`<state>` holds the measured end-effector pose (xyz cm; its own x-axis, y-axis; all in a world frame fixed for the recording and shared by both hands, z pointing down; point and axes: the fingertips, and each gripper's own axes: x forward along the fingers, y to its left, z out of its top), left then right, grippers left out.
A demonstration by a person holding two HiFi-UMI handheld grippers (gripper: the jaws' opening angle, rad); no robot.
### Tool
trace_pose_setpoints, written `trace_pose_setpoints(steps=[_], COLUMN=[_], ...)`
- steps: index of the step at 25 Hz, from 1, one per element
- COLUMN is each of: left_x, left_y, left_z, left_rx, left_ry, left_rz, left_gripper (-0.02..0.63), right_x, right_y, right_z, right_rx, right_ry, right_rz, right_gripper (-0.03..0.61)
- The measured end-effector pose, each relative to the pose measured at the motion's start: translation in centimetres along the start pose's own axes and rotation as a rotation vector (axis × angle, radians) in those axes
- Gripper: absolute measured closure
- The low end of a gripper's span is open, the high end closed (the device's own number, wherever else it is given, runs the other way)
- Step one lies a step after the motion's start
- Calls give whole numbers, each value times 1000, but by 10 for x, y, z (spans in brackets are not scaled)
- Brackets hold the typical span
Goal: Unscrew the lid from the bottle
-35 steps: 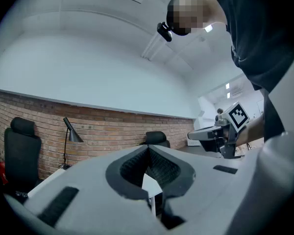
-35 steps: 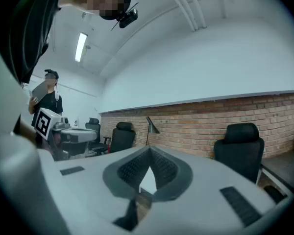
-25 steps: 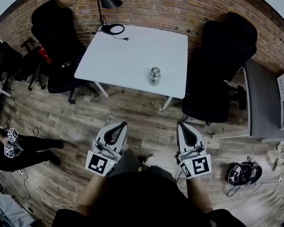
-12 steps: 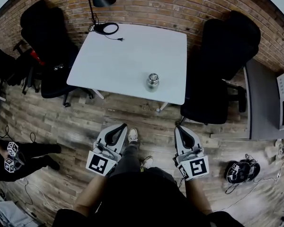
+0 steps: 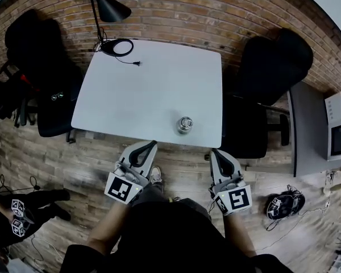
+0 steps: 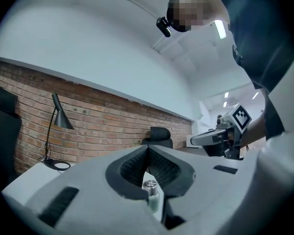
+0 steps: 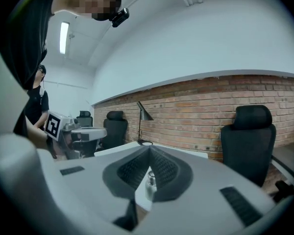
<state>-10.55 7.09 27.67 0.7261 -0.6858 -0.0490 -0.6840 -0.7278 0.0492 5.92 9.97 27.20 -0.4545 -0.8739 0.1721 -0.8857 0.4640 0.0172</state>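
The left tongs were pressed together with nothing between them; in the left gripper view the ribbed pads met at the tip. The bottle showed only through the gap behind them, farther off on the table. The right tongs were likewise closed and empty, with the same bottle framed low in their own view. Both pairs were held at waist height, pointing forward over the floor, just short of the near edge of the tabletop. This looked like a carrying posture for an approach rather than a working one.

The small metal bottle stood upright near that front edge, right of centre, roughly in line between the two tongs but apart from both. Its lid was on, so unscrewing had not begun. Standing so close to the edge, it could probably be reached from where the person stood, one pair steadying the body and the other turning the top. For that, both pairs would first have to open.

Farther back, a black lamp stood at the far left corner. A dark office chair sat at the right, and a brick wall ran behind.
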Motion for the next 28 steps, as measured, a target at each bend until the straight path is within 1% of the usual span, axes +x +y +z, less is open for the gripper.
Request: trace_pose_setpoints(steps=[2, 5, 6, 10, 12, 14, 16, 18, 20, 24, 27, 28], left_x=[9, 25, 32, 54, 63, 71, 78, 78, 75, 72, 76, 77], left_y=[15, 35, 40, 41, 35, 31, 30, 25, 22, 26, 21, 18], left_z=[-6, -24, -27, -36, -41, -44, -38, -29, -27, -35, -46, -50], left_rx=[-22, -60, -69, -91, -105, -103, -82, -66, -63, -73, -73, -75], left_ry=[3, 51, 56, 63, 69, 79, 68, 52, 69, 95, 104, 111], left_rz=[-29, -63, -71, -109, -116, -116, -104, -93, -90, -61, -66, -71], left_gripper=[591, 591, 591, 591, 591, 591, 591, 591, 591, 591, 591, 591], right_x=[14, 28, 32, 35, 36, 39, 44, 49, 55, 65, 69, 70], right_y=[-1, -6, -8, -21, -30, -38, -45, -49, -48, -44, -47, -48], right_z=[5, 6, 6, -3, -6, -8, -11, -13, -17, -34, -54, -61], right_rx=[0, -3, -1, 22, 26, 20, 26, 40, 32, 8, 1, 8], right_ry=[5, 29, 37, 78, 85, 79, 71, 72, 79, 98, 128, 138], right_rz=[-25, -64, -74, -110, -113, -101, -79, -45, -7, 59, 92, 105], right_gripper=[565, 565, 565, 565, 565, 565, 565, 565, 565, 565, 563, 553])
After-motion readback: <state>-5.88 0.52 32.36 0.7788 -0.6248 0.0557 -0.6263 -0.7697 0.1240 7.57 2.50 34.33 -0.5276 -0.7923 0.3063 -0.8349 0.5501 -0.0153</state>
